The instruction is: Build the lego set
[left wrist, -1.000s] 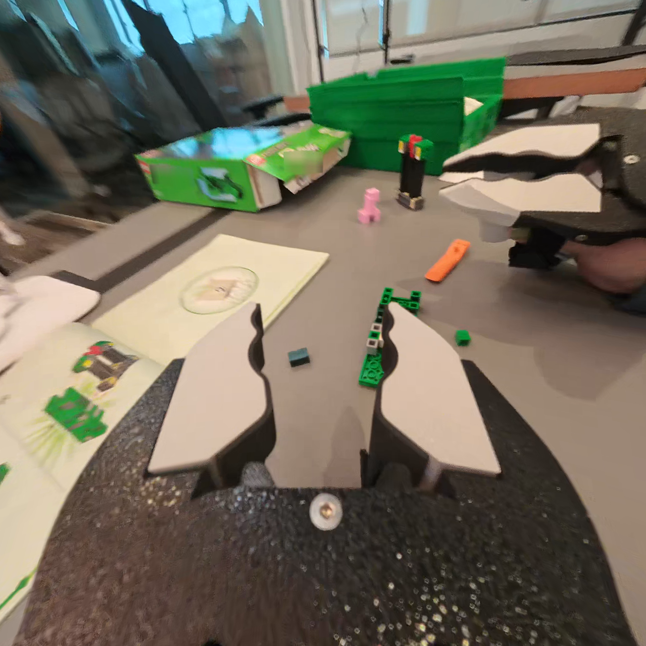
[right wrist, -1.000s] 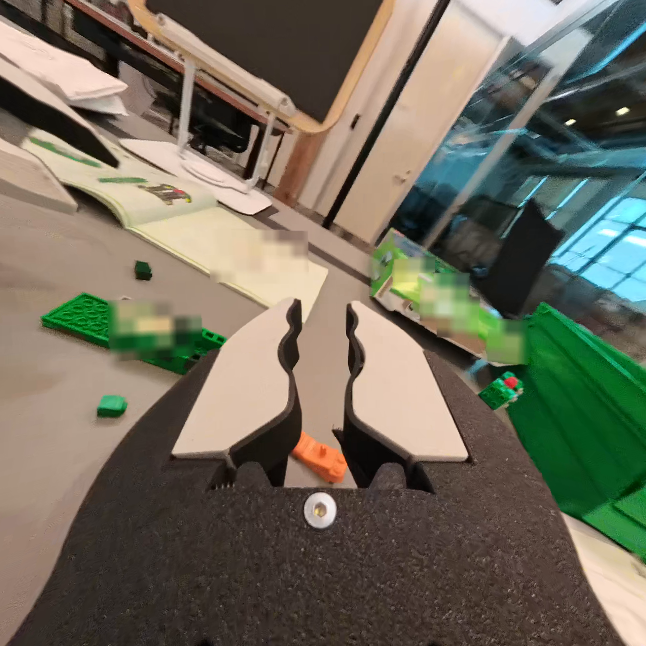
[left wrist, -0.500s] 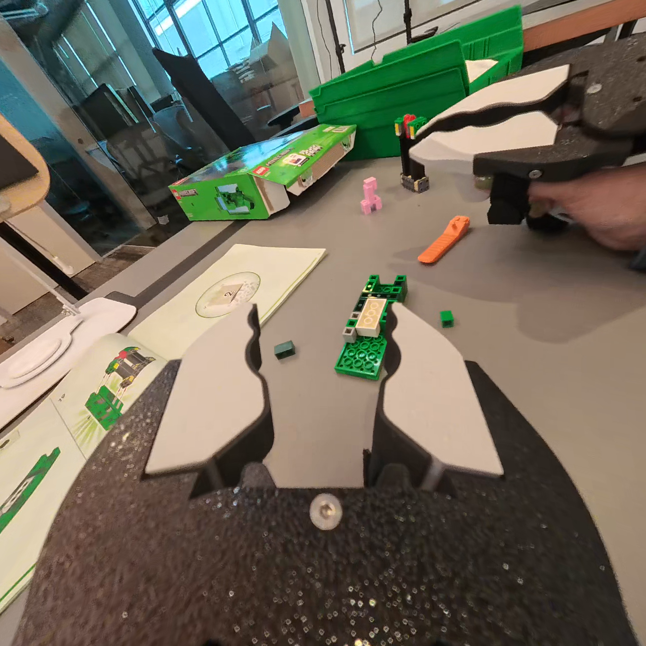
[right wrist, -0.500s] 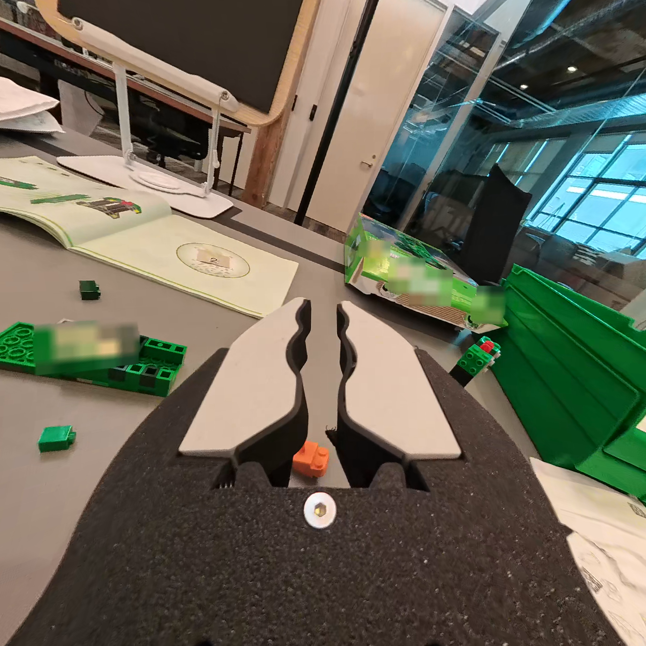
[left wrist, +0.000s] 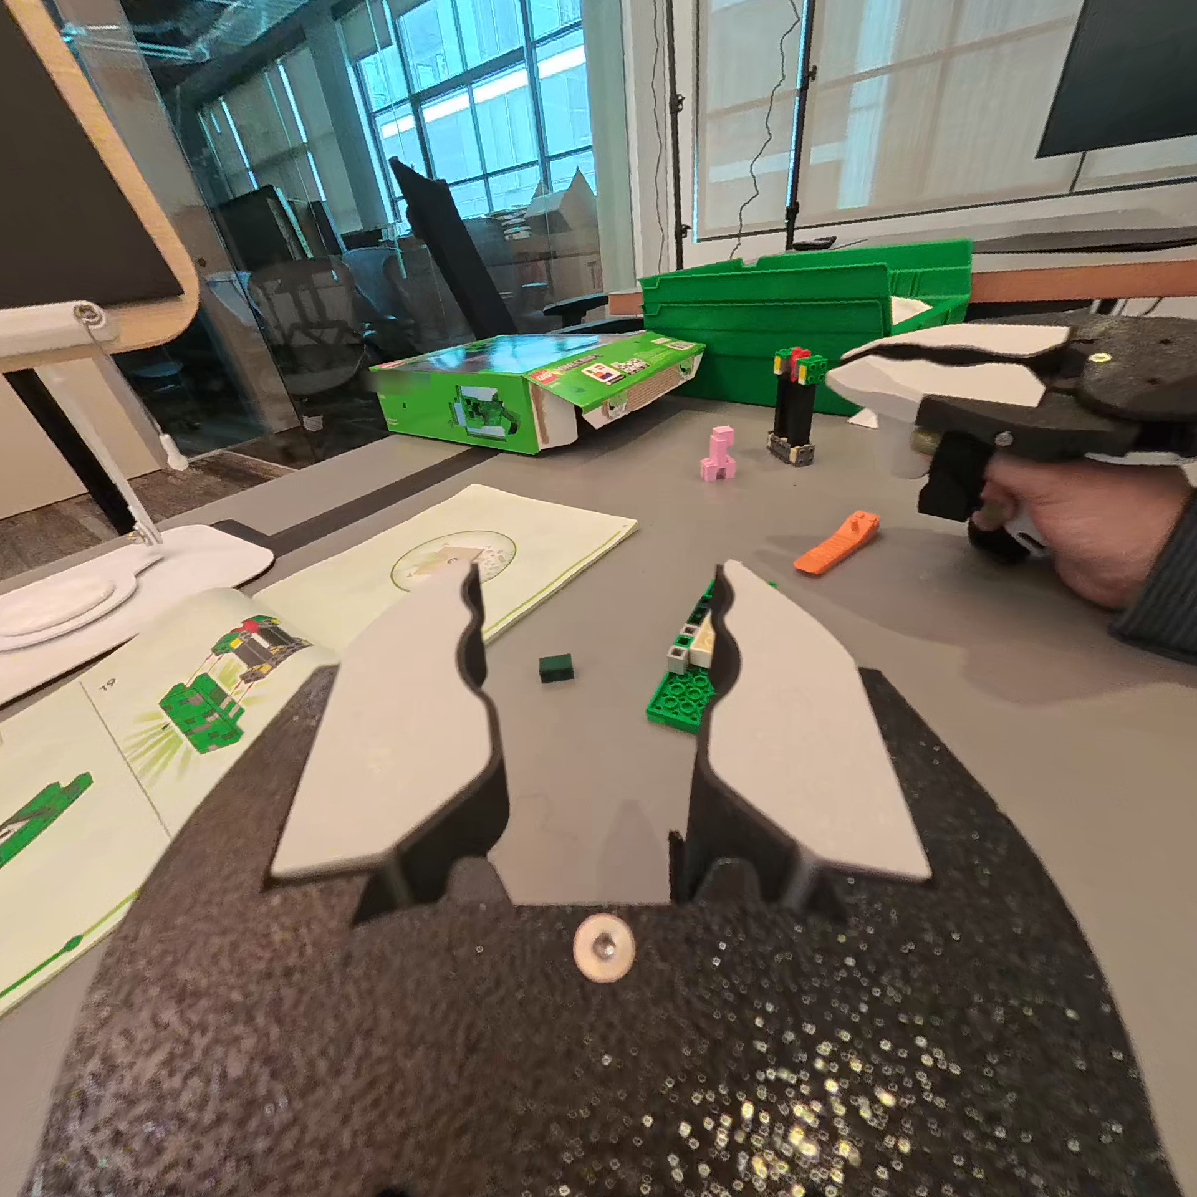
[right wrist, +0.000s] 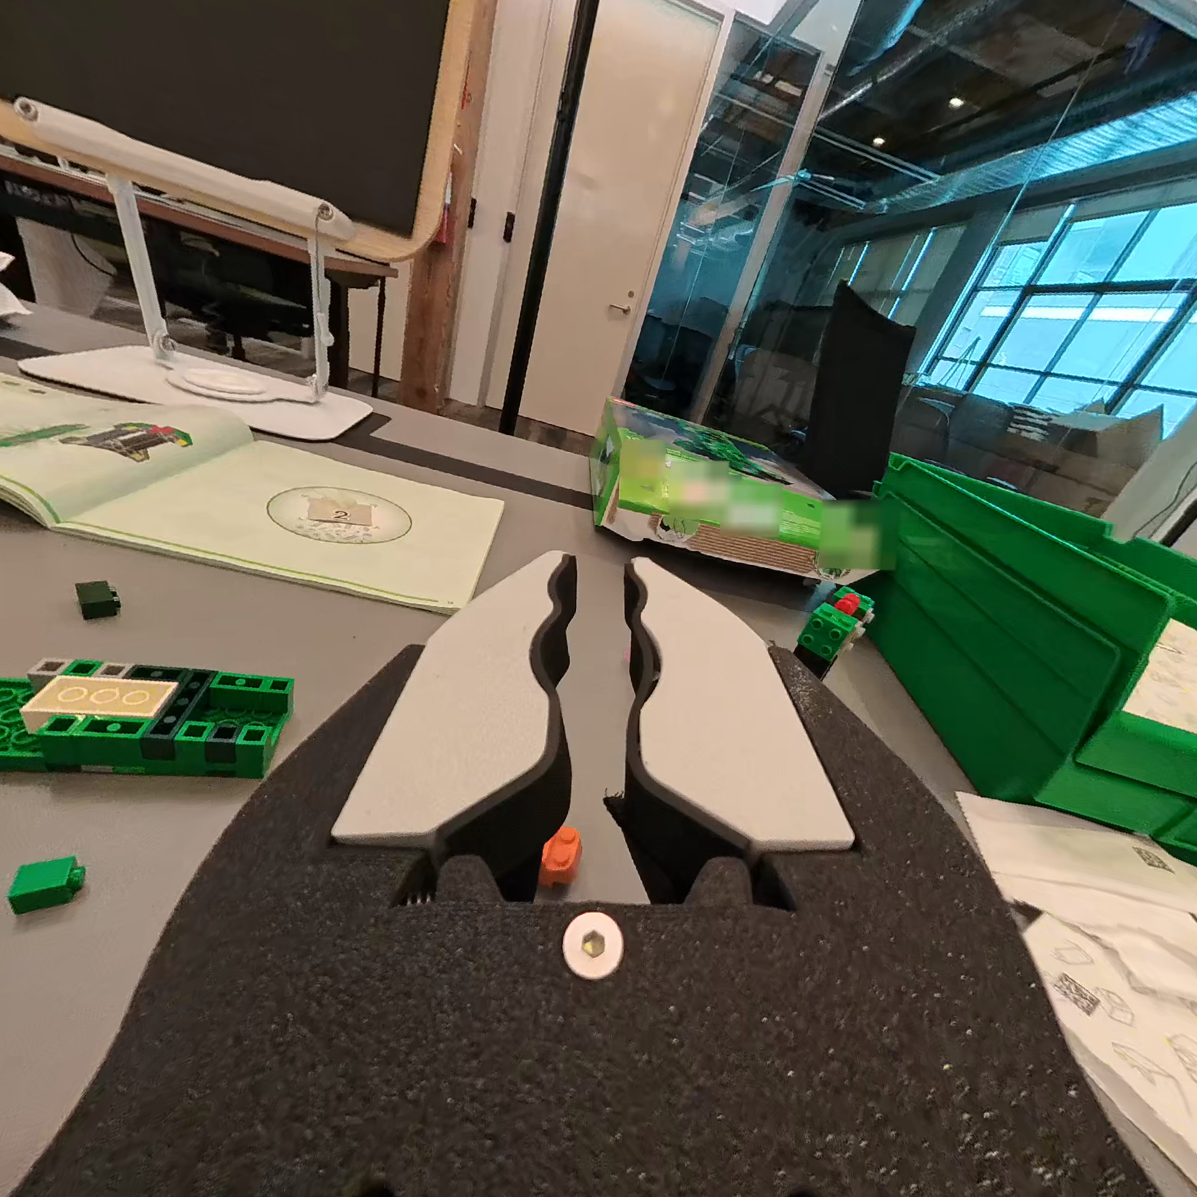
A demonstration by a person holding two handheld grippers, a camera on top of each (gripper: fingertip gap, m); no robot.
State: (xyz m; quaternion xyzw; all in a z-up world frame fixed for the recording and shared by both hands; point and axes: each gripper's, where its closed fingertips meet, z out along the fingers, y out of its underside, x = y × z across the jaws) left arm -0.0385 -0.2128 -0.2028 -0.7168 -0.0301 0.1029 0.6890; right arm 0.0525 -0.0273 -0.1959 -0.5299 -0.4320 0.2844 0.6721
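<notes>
A flat green Lego assembly [left wrist: 680,696] with a tan tile lies on the grey table, partly behind my left gripper's right finger; it also shows in the right wrist view [right wrist: 149,719]. My left gripper [left wrist: 596,583] is open and empty above the table, with a dark green brick [left wrist: 556,668] between its fingers' lines. My right gripper [right wrist: 599,570] is closed to a narrow slit and holds nothing. It hovers over the orange brick separator [right wrist: 560,855], which also shows in the left wrist view [left wrist: 835,550]. A small green brick [right wrist: 45,884] lies loose.
A black tower with a green and red top [left wrist: 795,408] and a pink figure [left wrist: 718,453] stand at the back. The set's box [left wrist: 537,395], green bins [right wrist: 1036,648], an open instruction booklet [right wrist: 259,512], a lamp base [left wrist: 97,583] and paper sheets [right wrist: 1101,939] ring the work area. Spacing between my two grippers at the tips: around 20 centimetres. My right gripper is the nearer one to the orange brick separator [right wrist: 560,855]: about 9 centimetres, against 20 centimetres.
My right gripper's jaws narrowed from a wider gap to a slit and it moved over the orange separator. My left gripper tilted upward and stayed open.
</notes>
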